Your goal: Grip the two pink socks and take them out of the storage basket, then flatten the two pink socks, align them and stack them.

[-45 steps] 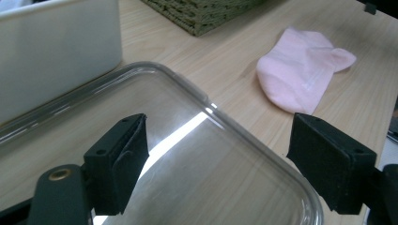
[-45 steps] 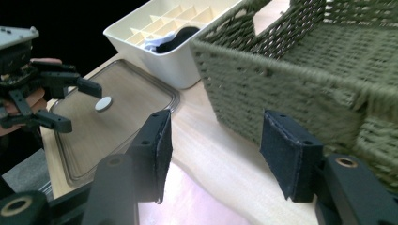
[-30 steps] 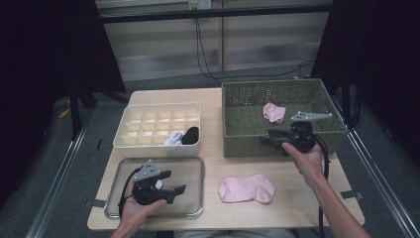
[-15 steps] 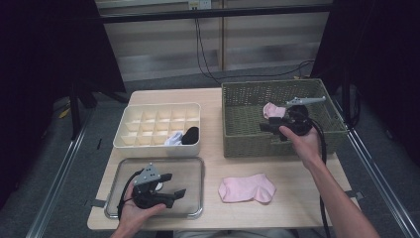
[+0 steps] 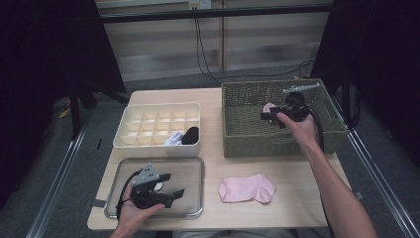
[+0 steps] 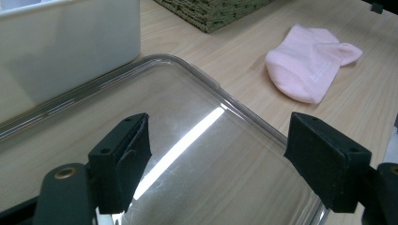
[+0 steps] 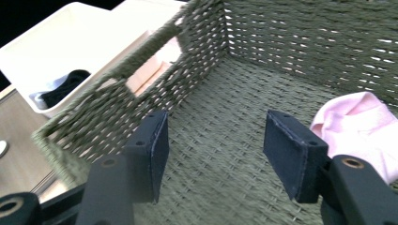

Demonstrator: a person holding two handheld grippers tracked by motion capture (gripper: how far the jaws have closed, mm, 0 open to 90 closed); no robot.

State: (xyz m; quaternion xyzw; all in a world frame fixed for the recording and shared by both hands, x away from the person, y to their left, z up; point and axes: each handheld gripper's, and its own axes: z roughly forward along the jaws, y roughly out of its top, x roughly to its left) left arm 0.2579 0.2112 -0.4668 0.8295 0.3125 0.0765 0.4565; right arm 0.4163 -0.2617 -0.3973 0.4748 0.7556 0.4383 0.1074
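Note:
A green woven basket (image 5: 247,129) stands at the table's back right with a pink sock (image 5: 268,107) inside it. My right gripper (image 5: 266,118) hangs over the basket's middle, jaws open and empty, and in the right gripper view the pink sock (image 7: 361,126) lies just right of the gripper (image 7: 213,140). A second pink sock (image 5: 246,188) lies flat on the table front, also visible from the left gripper view as the sock (image 6: 312,65). My left gripper (image 5: 171,191) rests open over the clear tray (image 5: 195,166), gripper (image 6: 218,159) empty.
A white divided organizer box (image 5: 158,119) sits at the back left, with a black sock (image 5: 190,135) and a white-and-blue one (image 5: 173,139) in its front compartments. The basket's woven wall (image 7: 117,103) rises close to my right gripper's left jaw. Cables hang behind the table.
My right hand has moved from the basket's front right edge up and back, over the basket's inside toward the pink sock. The left hand has stayed still on the tray.

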